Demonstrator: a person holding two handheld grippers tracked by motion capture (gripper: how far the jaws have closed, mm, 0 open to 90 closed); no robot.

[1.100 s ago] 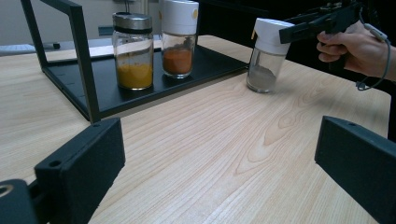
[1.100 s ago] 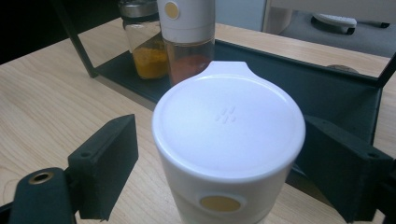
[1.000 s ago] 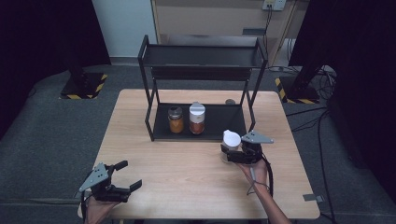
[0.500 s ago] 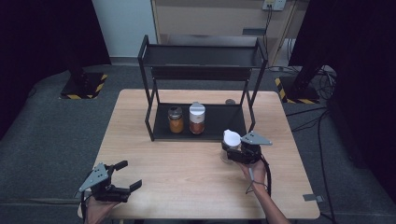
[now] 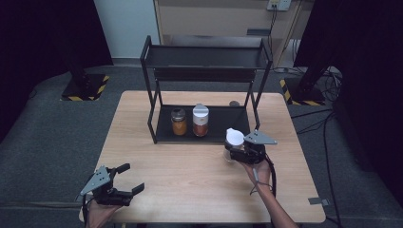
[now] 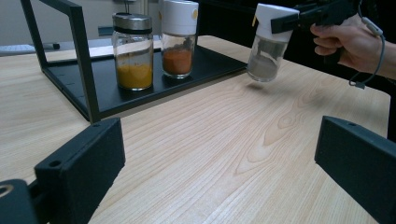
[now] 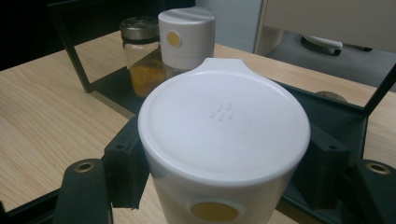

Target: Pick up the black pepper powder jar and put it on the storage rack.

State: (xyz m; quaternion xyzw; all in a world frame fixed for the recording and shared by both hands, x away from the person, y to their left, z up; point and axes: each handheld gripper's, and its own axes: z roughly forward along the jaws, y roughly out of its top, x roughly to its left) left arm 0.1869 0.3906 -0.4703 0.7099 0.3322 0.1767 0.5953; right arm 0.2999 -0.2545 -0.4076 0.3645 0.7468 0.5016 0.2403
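Observation:
My right gripper (image 5: 236, 153) is shut on a white-lidded glass jar (image 5: 233, 137) of greyish spice, in front of the rack's right end. The left gripper view shows that jar (image 6: 271, 44) tilted and just off the tabletop, with the right gripper (image 6: 285, 21) clamped at its lid. In the right gripper view the round white lid (image 7: 224, 126) sits between my jaws. My left gripper (image 5: 130, 178) is open and holds nothing near the table's front left corner, its jaws wide over bare wood (image 6: 219, 170).
A black two-tier rack (image 5: 228, 118) stands at the back middle of the wooden table (image 5: 190, 180). On its lower shelf stand a metal-lidded jar of yellow spice (image 5: 178, 121) and a white-lidded jar of orange-red spice (image 5: 200, 120). Free shelf room lies to their right.
The right gripper and its jar have barely shifted. The left gripper has kept still.

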